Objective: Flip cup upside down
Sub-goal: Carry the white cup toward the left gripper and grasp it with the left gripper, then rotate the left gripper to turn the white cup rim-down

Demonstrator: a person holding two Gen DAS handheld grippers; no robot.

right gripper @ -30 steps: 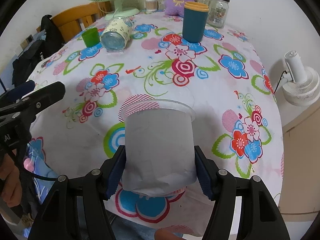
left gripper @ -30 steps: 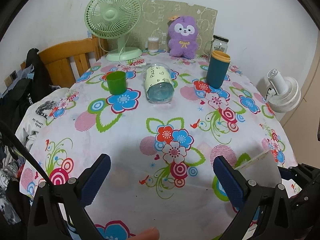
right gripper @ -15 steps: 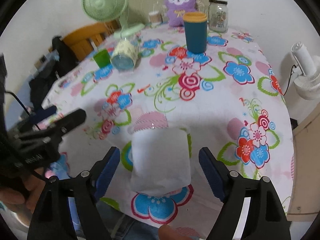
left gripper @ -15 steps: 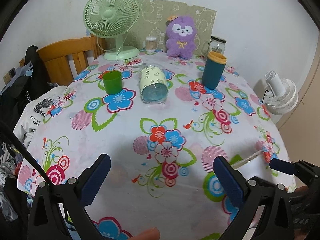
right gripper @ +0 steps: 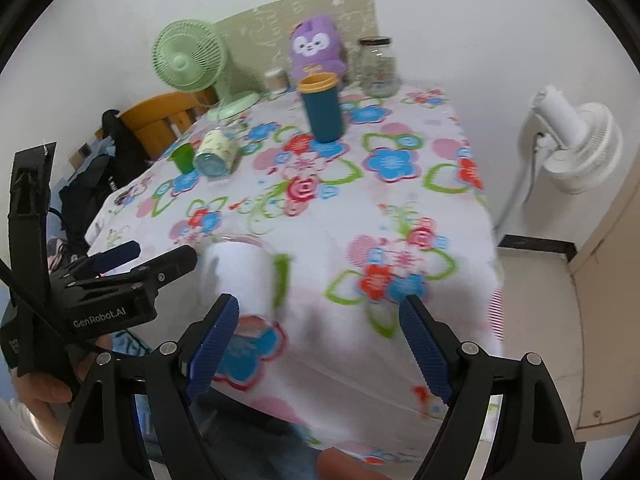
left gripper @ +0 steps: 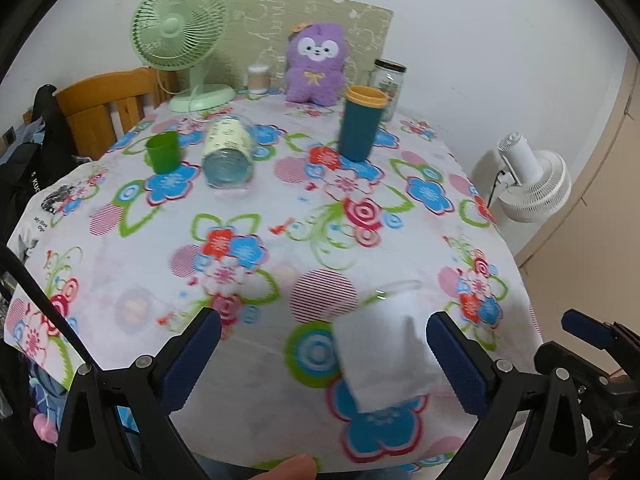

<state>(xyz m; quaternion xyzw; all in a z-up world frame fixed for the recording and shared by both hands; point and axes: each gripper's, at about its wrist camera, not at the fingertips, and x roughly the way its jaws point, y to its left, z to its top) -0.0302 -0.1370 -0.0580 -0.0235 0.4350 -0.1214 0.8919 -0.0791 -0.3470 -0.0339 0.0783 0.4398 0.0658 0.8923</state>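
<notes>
A frosted white plastic cup (left gripper: 386, 346) stands on the flowered tablecloth near the table's front edge; it also shows in the right wrist view (right gripper: 240, 276), blurred. My left gripper (left gripper: 320, 356) is open and empty, with the cup just inside its right finger. My right gripper (right gripper: 318, 344) is open and empty, drawn back to the right of the cup, which sits by its left finger. The right gripper's tip (left gripper: 592, 332) shows at the right edge of the left wrist view.
At the back of the table stand a green fan (left gripper: 180, 36), a purple plush toy (left gripper: 316, 64), a glass jar (left gripper: 388, 80), a teal tumbler (left gripper: 360, 124), a small green cup (left gripper: 162, 152) and a jar lying on its side (left gripper: 228, 152). A white floor fan (left gripper: 532, 184) stands at the right.
My right gripper has let go of the white cup, opened wide and pulled back to the right. The cup now stands on the table. My left gripper has swung toward it.
</notes>
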